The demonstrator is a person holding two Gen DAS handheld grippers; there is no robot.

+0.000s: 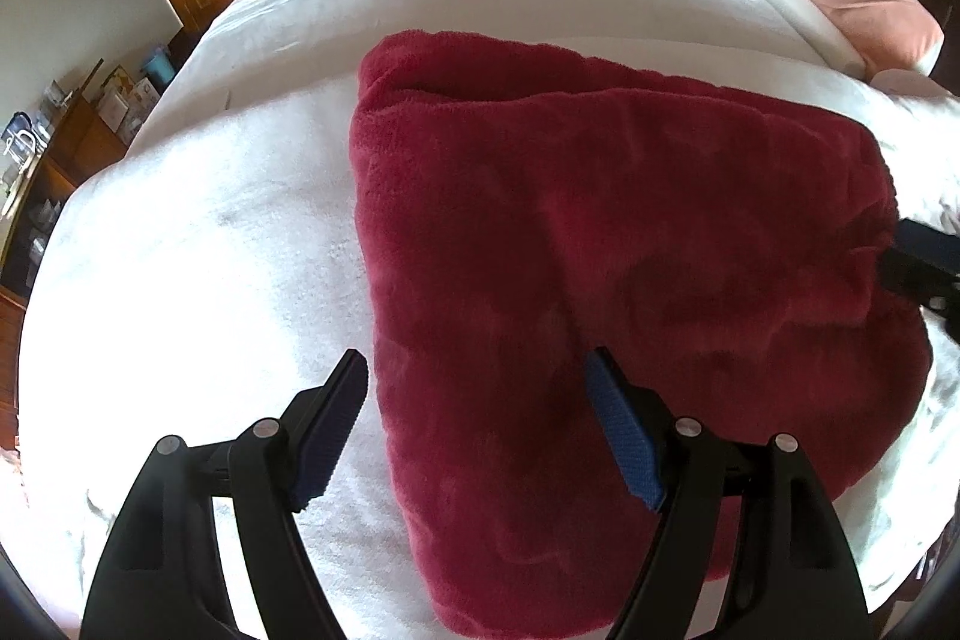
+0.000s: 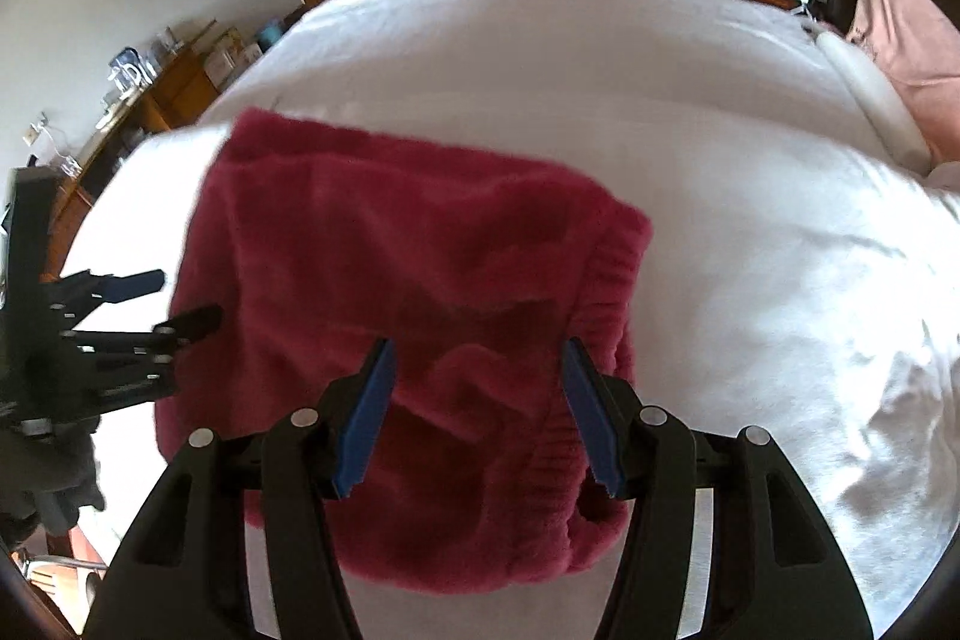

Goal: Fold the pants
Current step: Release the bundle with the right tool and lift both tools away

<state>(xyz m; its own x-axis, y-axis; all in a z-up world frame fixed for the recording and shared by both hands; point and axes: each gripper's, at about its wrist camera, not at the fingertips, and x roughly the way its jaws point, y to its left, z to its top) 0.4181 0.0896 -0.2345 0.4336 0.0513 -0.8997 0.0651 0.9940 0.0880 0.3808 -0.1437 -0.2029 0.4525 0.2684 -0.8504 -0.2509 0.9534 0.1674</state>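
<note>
Pants (image 1: 600, 232): thick red fleece, already folded into a compact multi-layer bundle, lying flat on the white bed (image 1: 198, 232), toward the near edge of it. The ribbed elastic waistband (image 2: 606, 292) sits on the bundle's right side as the right wrist view shows it.

Handling, my read: soft, floppy, no stiffness at all, so any lifted edge will droop and drag the layers under it. Plush pile is grippy, not slippery; low slip risk in the pads. Light to moderate weight, nothing fragile. The bulk is the issue: stacked layers spring back and shear apart if only the top ply is pinched.

Where to grab: at the edge of the bundle, through all layers at once. The waistband side is the best bet, since the elastic is the firmest part. The second hold goes on the opposite edge so the stack lifts evenly.

Left gripper (image 1: 477, 361): jaws spread wide, empty, hanging over the pants' left edge, one finger over the bed, the other over fleece.

Right gripper (image 2: 480, 346): jaws parted, nothing pinched, over the bundle just inside the waistband. Contact with the fabric below: can't tell.
</note>
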